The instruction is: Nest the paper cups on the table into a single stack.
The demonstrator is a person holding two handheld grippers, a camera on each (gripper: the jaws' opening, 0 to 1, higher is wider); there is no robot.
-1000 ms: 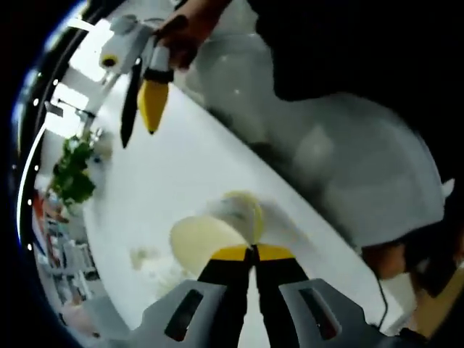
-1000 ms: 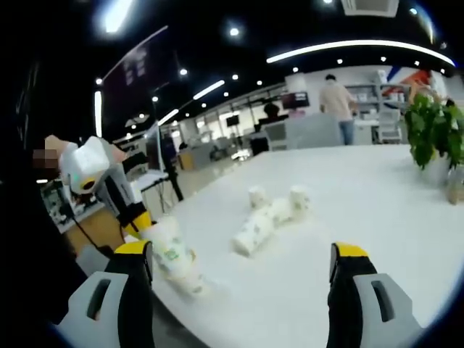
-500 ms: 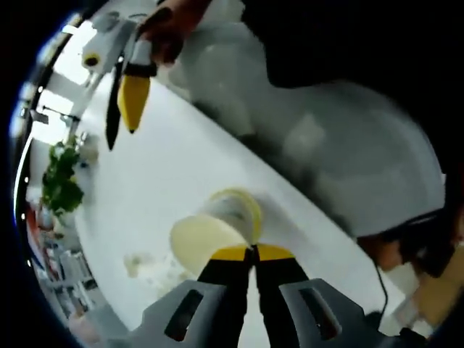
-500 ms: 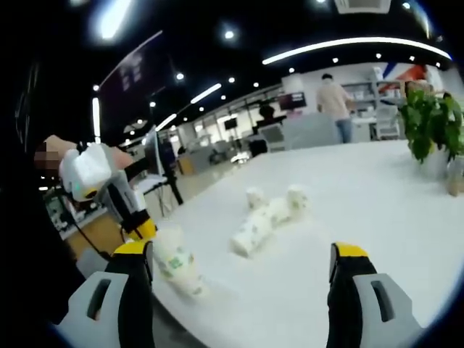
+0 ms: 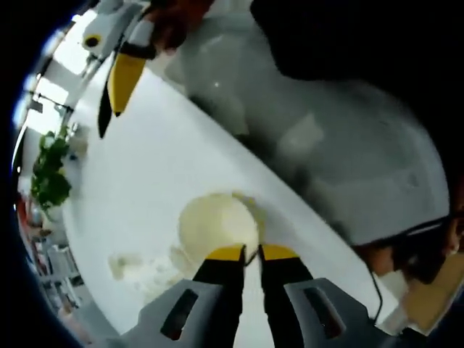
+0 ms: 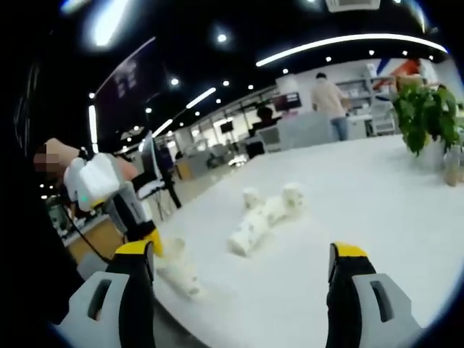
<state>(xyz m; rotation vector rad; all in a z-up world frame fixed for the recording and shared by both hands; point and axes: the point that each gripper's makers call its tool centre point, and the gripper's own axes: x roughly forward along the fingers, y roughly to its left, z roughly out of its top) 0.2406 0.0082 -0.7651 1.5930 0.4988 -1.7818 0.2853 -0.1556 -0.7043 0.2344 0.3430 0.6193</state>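
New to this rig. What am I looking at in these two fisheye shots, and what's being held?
No robot: a person holds a two-jaw gripper in each hand, with a camera on each looking along its jaws. In the left gripper view, the left gripper pinches the rim of a paper cup near the edge of the white table; the right gripper hangs above. In the right gripper view, the right gripper's jaws stand wide apart, empty. More cups lie mid-table, a potted plant stands beyond.

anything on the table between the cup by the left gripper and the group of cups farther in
Nothing visible does. In the right gripper view, bare white table lies between the cup at the left gripper and the cups lying farther in.
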